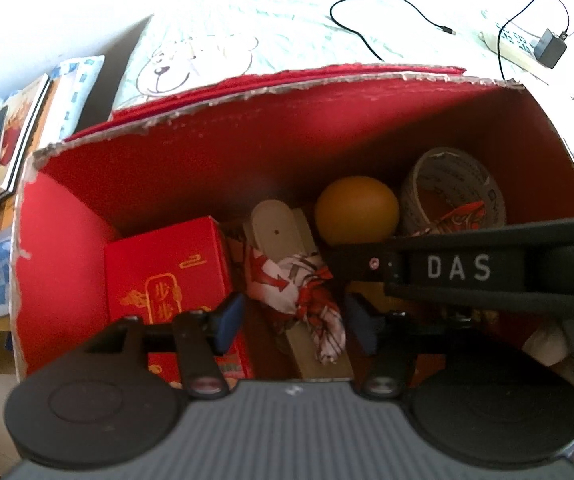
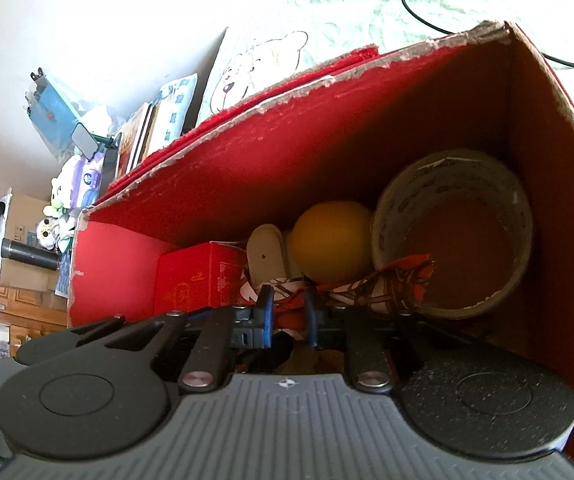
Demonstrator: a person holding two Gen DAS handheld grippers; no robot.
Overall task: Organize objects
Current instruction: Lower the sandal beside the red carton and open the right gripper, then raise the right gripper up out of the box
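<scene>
Both my grippers reach down into the red box (image 1: 215, 152), which stands on a pale bedsheet (image 1: 287, 28) printed with a cartoon bear.

My left gripper (image 1: 295, 324) has its blue-padded fingers spread wide, one to each side of the crumpled red-and-white cloth (image 1: 307, 292), touching nothing that I can see. The cloth lies over a pale flat block (image 1: 275, 228) on the box floor.

My right gripper (image 2: 289, 316) has its fingers drawn close on the same cloth (image 2: 367, 288), pinching a fold of it between the blue pads. In the left view its black arm, marked DAS, crosses in from the right above the box contents.

Along the far wall of the box, from left to right, sit a small red carton (image 1: 171, 272) with gold print, the pale block, an orange ball (image 1: 357, 210) and a roll of tape (image 1: 453, 192) tipped on its side in the right corner. The ball touches the tape roll. One end of the cloth reaches into the roll's opening.

Outside the box, a black cable (image 1: 367, 28) and a plug adapter (image 1: 551, 48) lie on the sheet.
</scene>
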